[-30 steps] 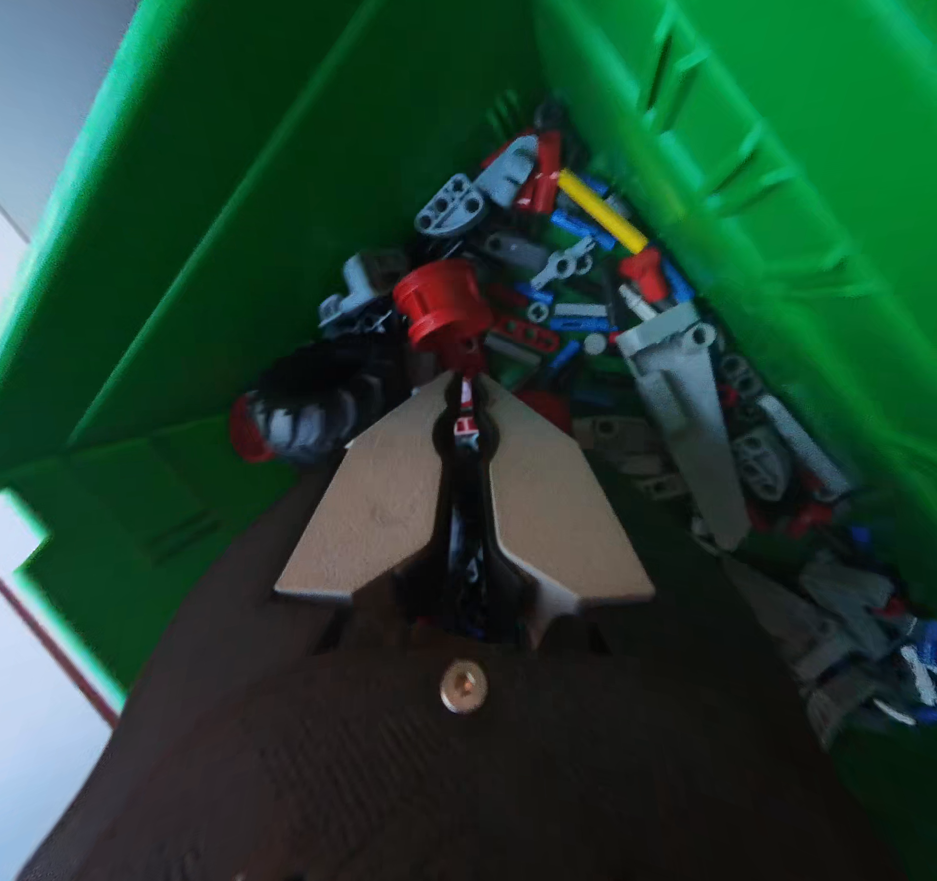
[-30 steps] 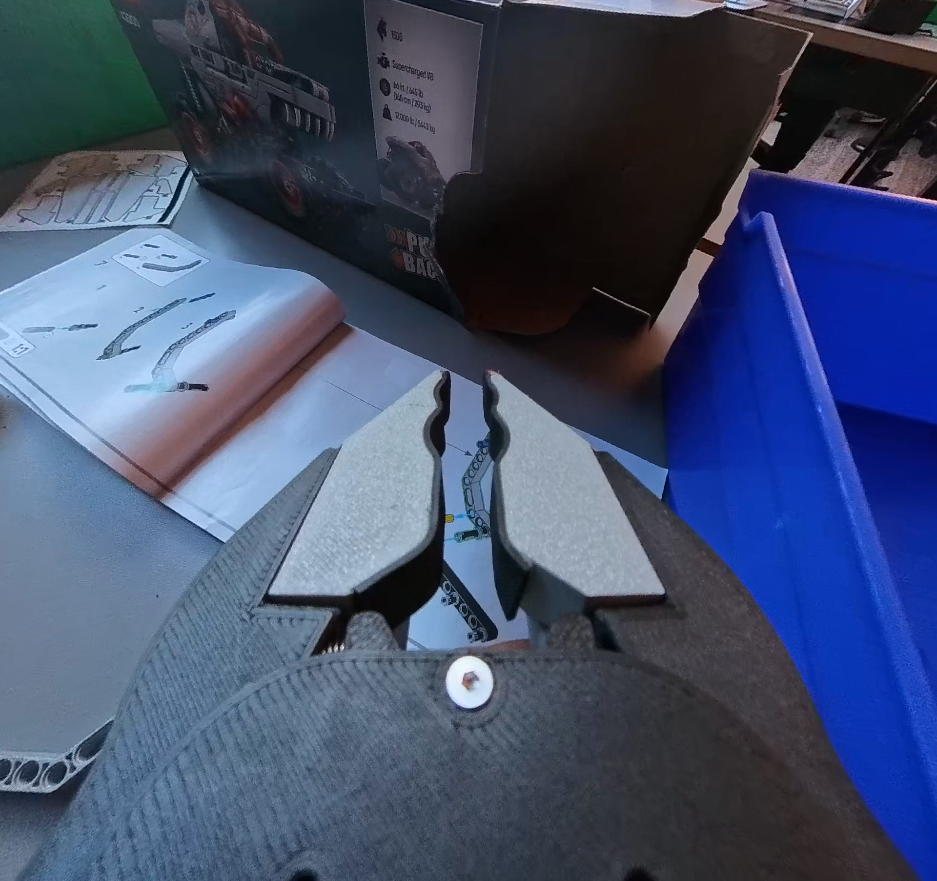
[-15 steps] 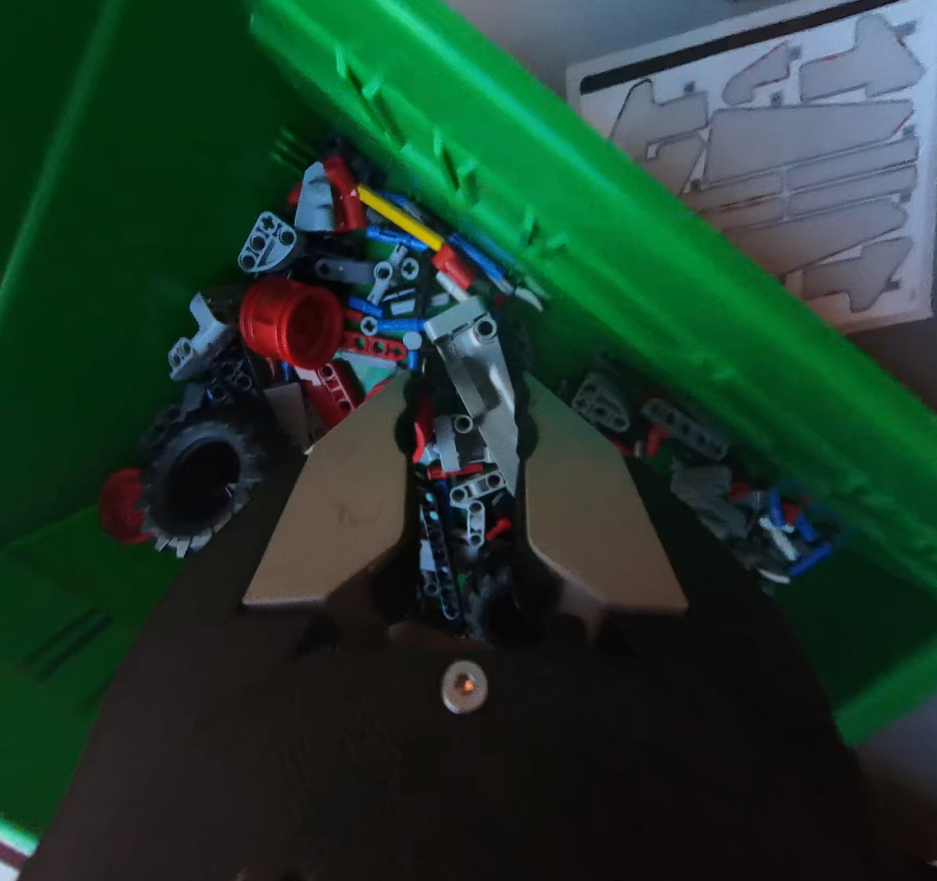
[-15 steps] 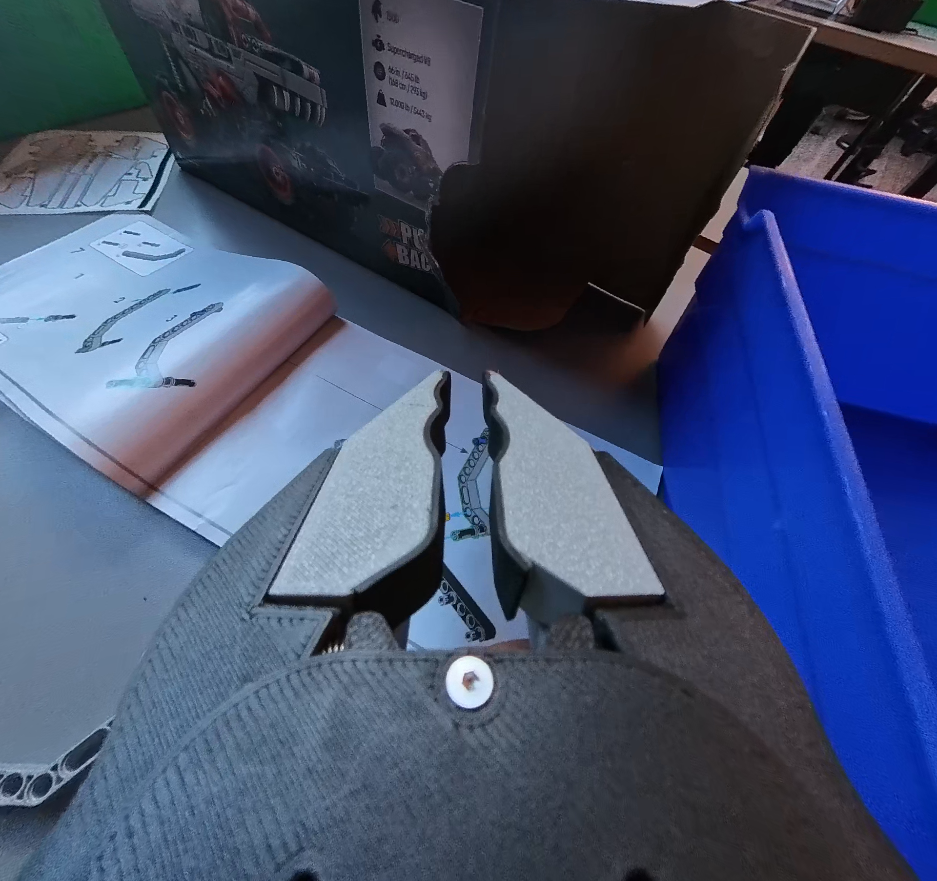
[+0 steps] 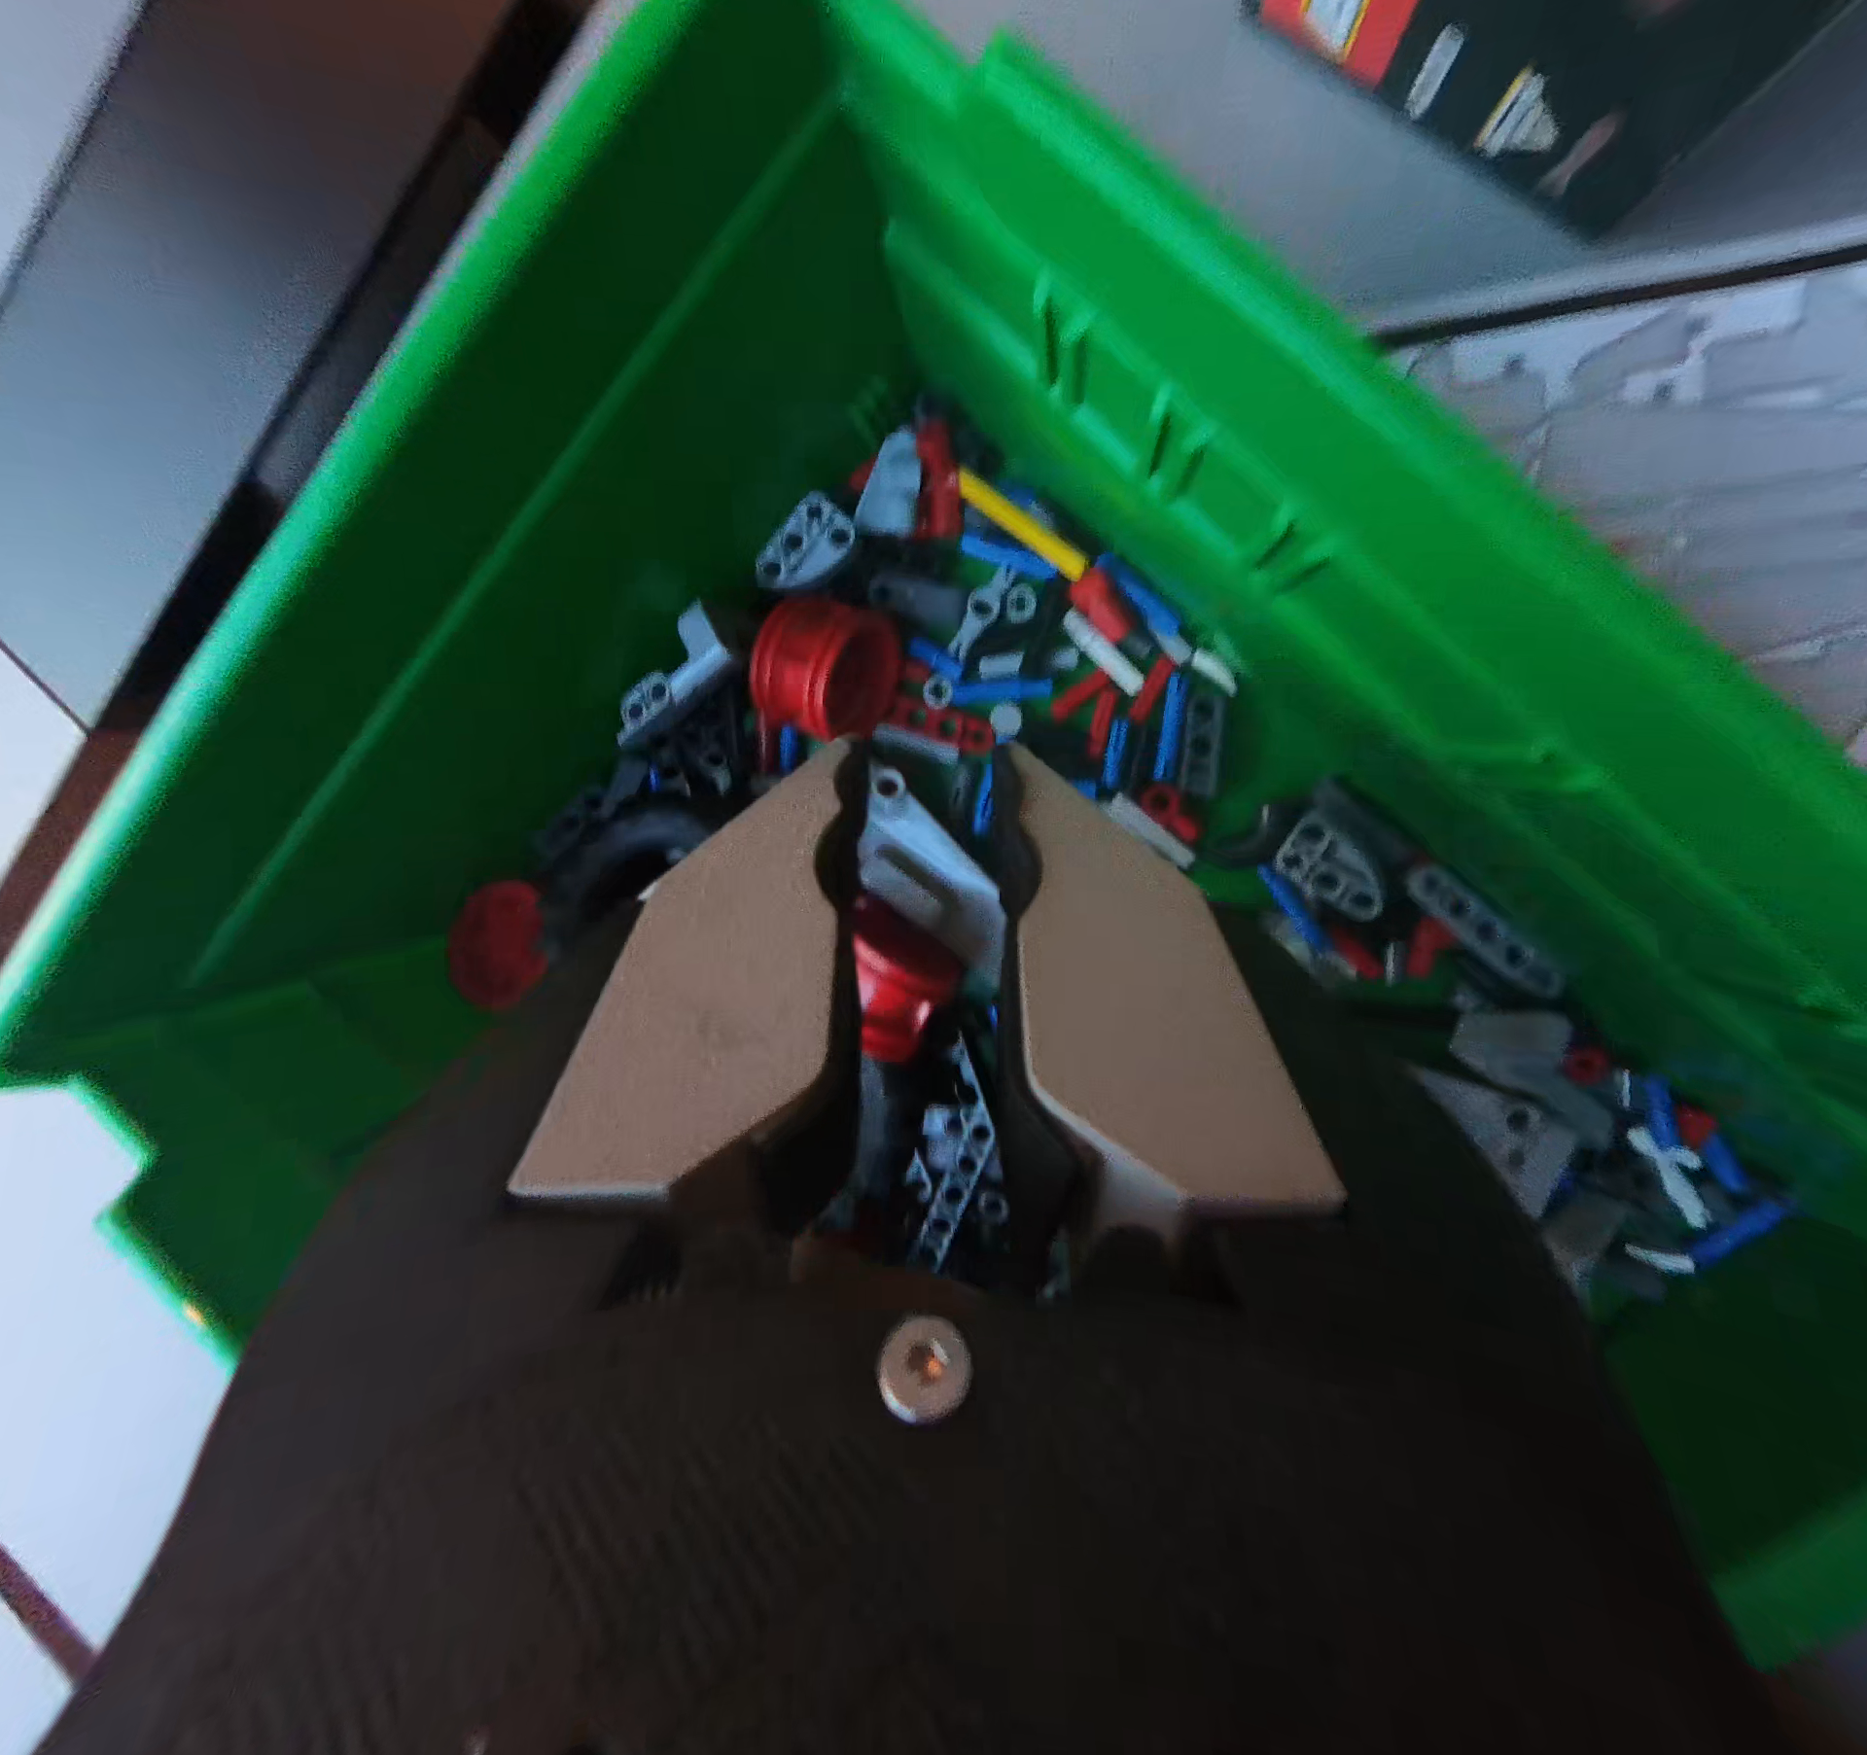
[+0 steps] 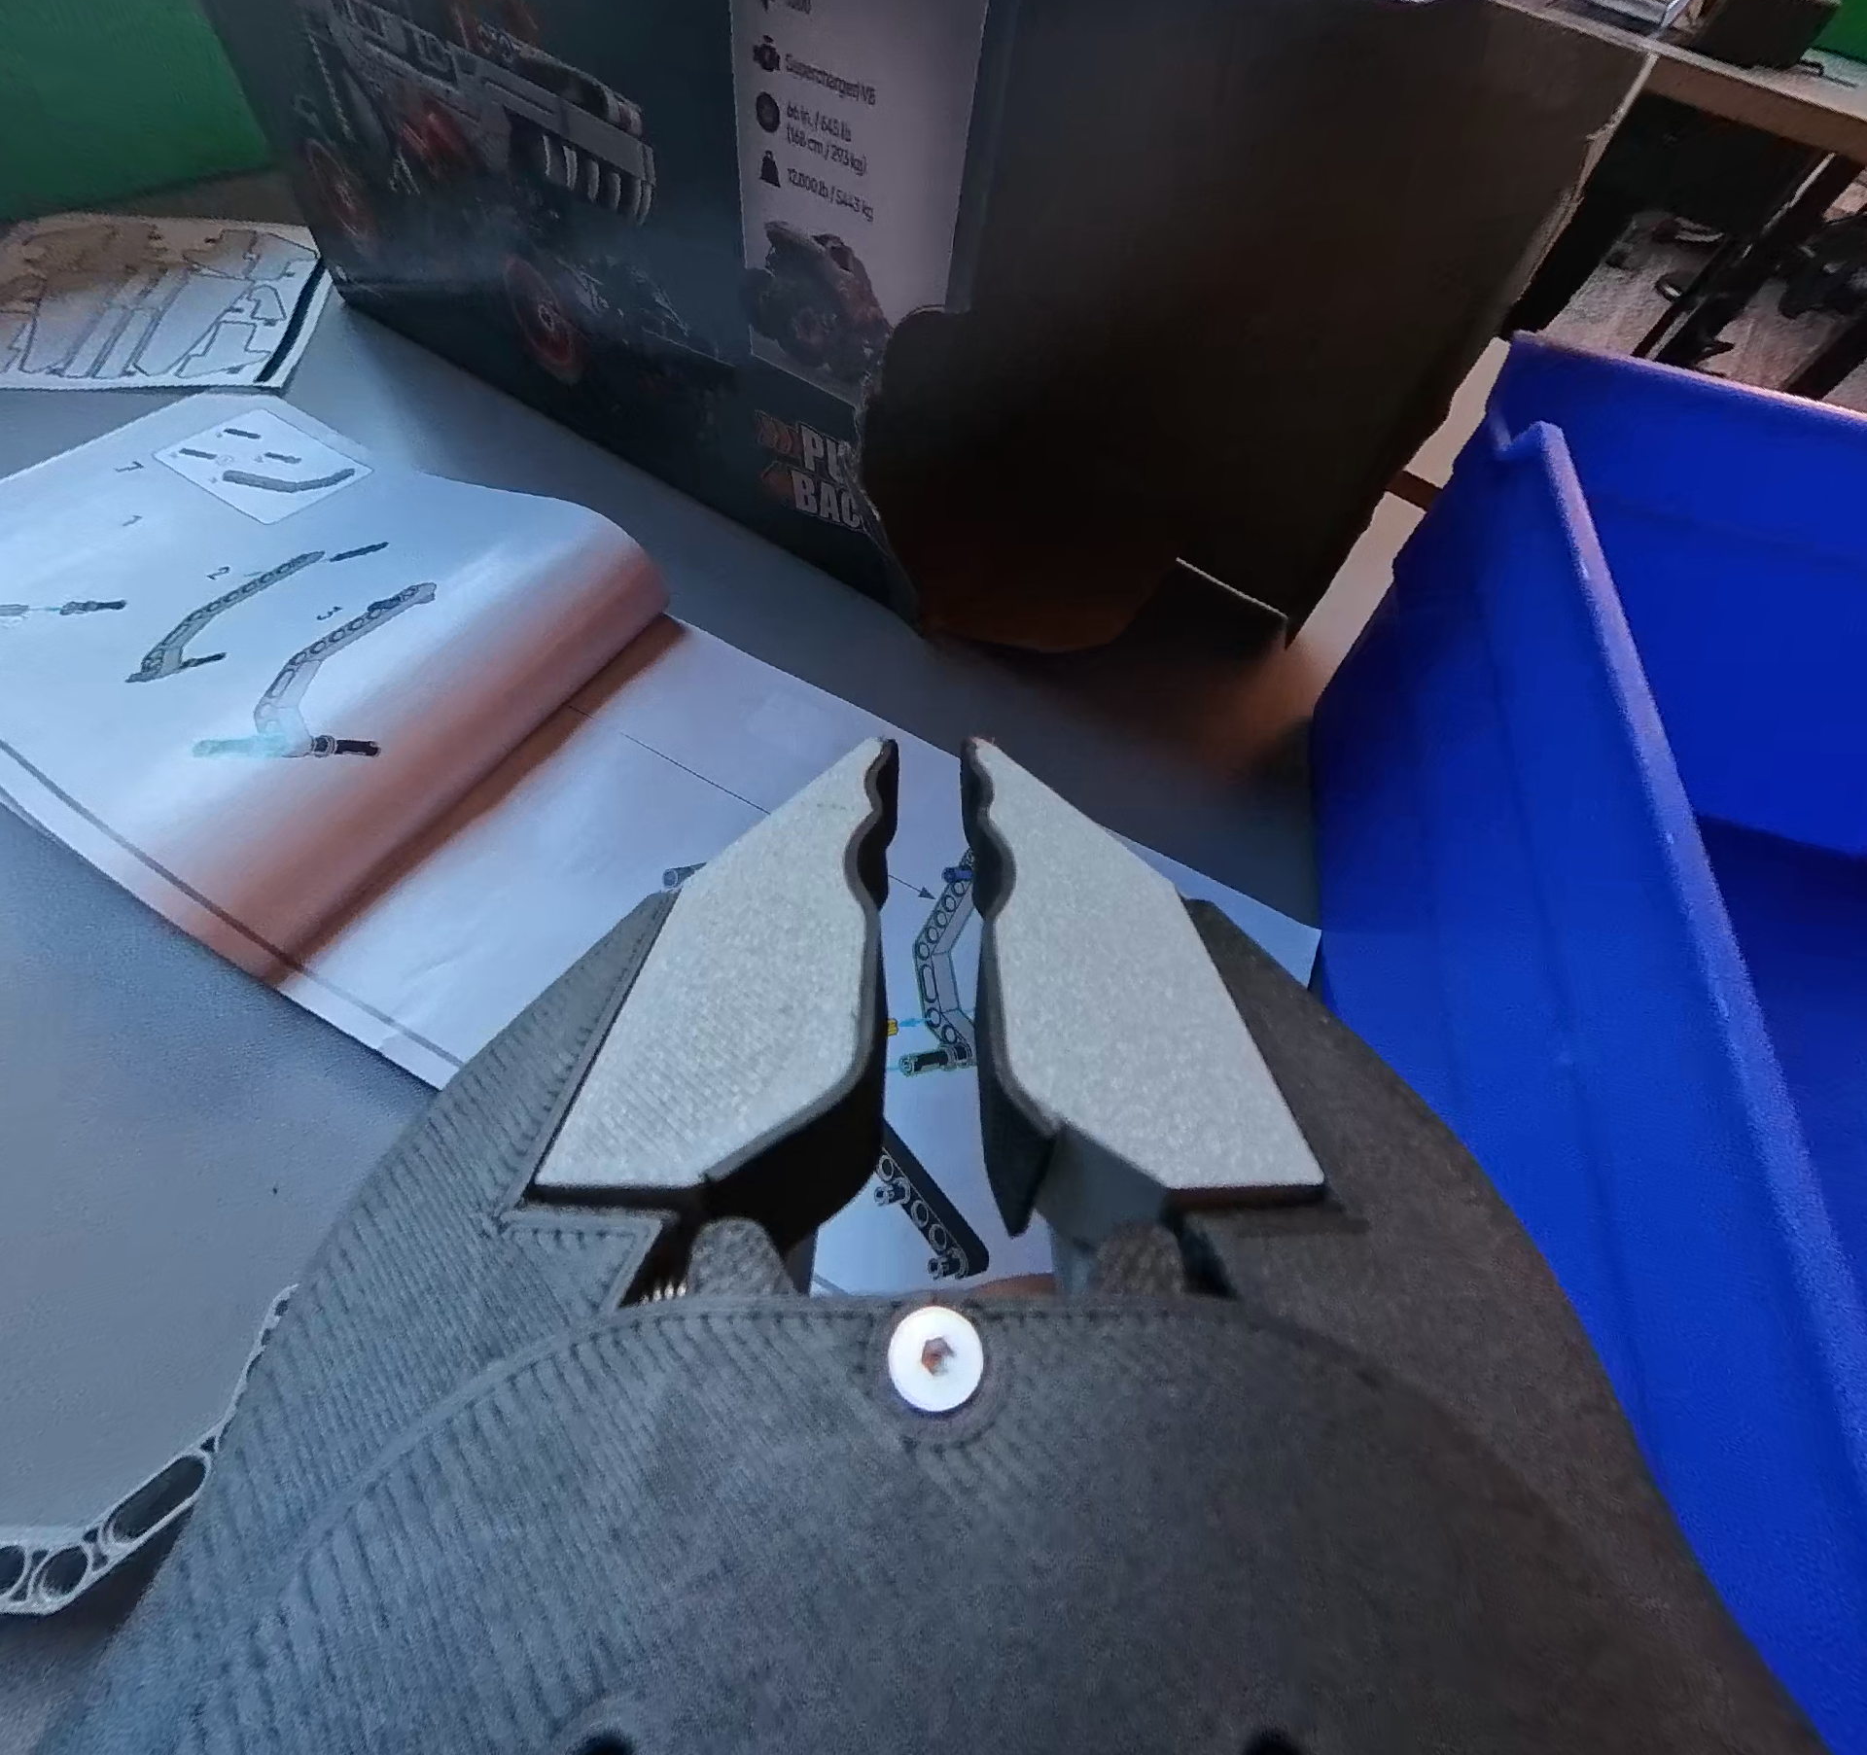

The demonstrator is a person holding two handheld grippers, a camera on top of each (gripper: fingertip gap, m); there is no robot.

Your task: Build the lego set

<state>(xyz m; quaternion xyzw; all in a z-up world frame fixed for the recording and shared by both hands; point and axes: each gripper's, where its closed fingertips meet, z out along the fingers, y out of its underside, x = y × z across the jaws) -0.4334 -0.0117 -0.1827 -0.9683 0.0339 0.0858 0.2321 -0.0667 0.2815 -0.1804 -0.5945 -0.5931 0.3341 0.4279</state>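
Left hand-held gripper [image 5: 929, 767] points down into green bin [image 5: 566, 515], jaws parted over lego pieces [image 5: 1010, 636], gripping nothing. Right hand-held gripper [image 6: 927, 757] low over manual [image 6: 333, 656] on counter [image 6: 152, 1131], jaws slightly apart, empty; blue bin [image 6: 1576, 898] at frame right.

Workshop: parts bins [image 6: 1616, 797], cluttered workbench [image 6: 1738, 80]

My left gripper [image 5: 929, 762] has swung back across the green bin [image 5: 566, 454] — half a second ago my tips framed the grey panel piece [image 5: 924, 863] from farther off; now it lies closer in my parted jaws, a red hub piece [image 5: 894, 994] below it. The sticker sheet [image 5: 1657, 434] has slid toward the frame's edge.
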